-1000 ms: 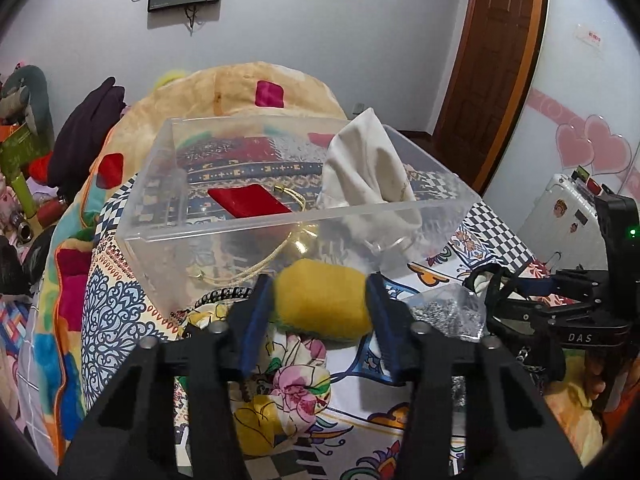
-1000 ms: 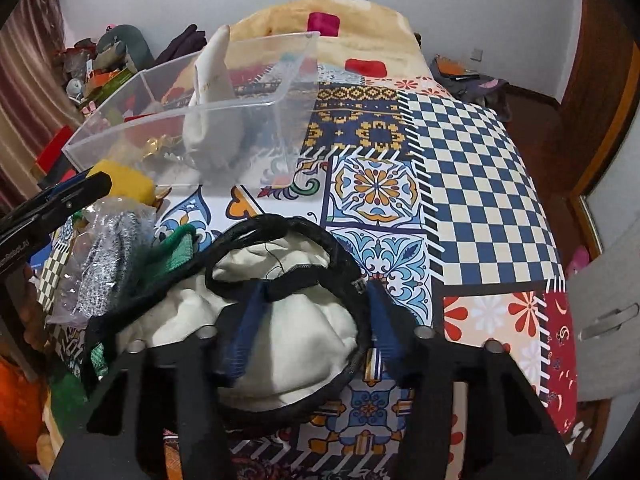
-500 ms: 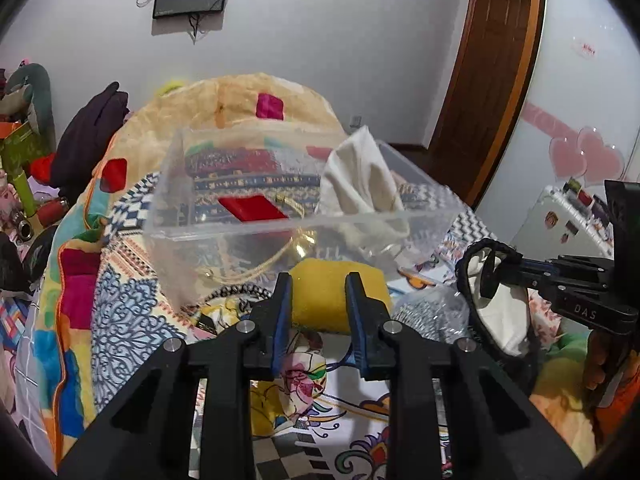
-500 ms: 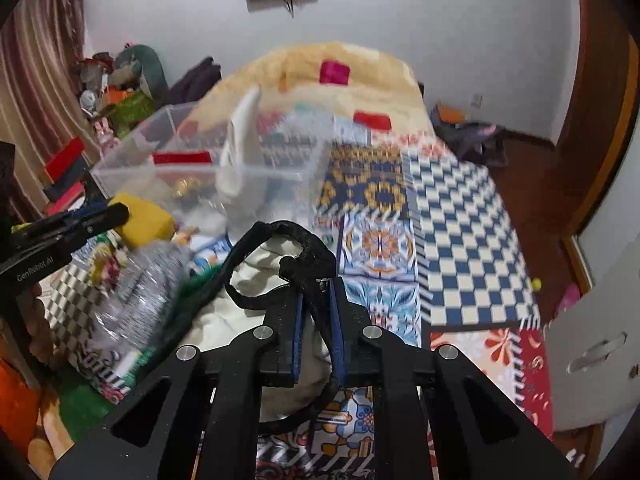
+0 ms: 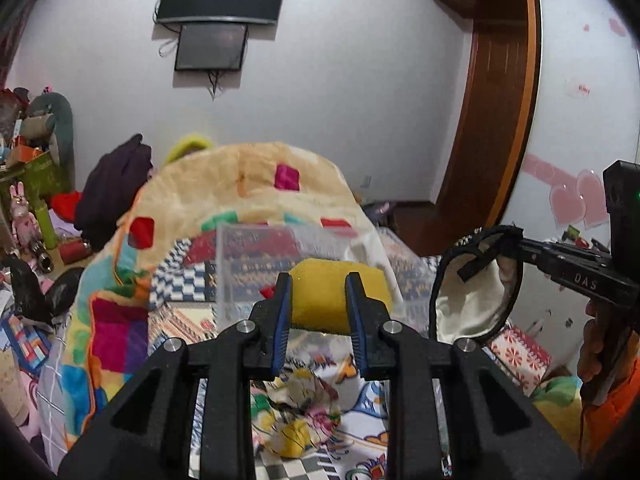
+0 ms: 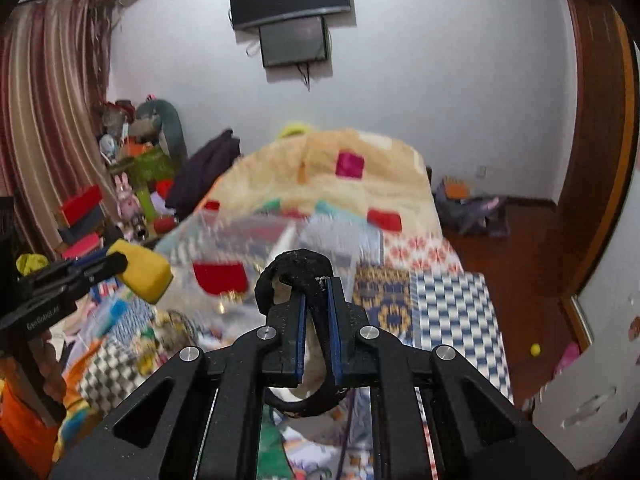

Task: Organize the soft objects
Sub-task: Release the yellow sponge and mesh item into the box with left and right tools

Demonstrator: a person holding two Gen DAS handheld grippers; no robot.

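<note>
My left gripper [image 5: 318, 300] is shut on a yellow sponge [image 5: 320, 300] and holds it in the air in front of a clear plastic bin [image 5: 256, 252] on the bed. The sponge also shows in the right wrist view [image 6: 144, 270]. My right gripper [image 6: 316, 312] is shut on a black-rimmed cream cloth pouch [image 6: 296, 270] and holds it lifted; in the left wrist view the pouch [image 5: 472, 304] hangs at the right. The bin [image 6: 256, 248] holds a red item [image 6: 220, 278] and looks blurred.
A patterned bedspread [image 6: 448, 304] covers the bed, with a beige blanket [image 5: 248, 176] piled at its far end. Loose colourful cloths [image 5: 296, 412] lie below the left gripper. Cluttered shelves [image 6: 132, 168] stand at the left, a wooden door [image 5: 496, 120] at the right.
Both grippers have risen well above the bed with what they hold. The sponge and the pouch went up with them; the bin now sits lower and farther in both views.
</note>
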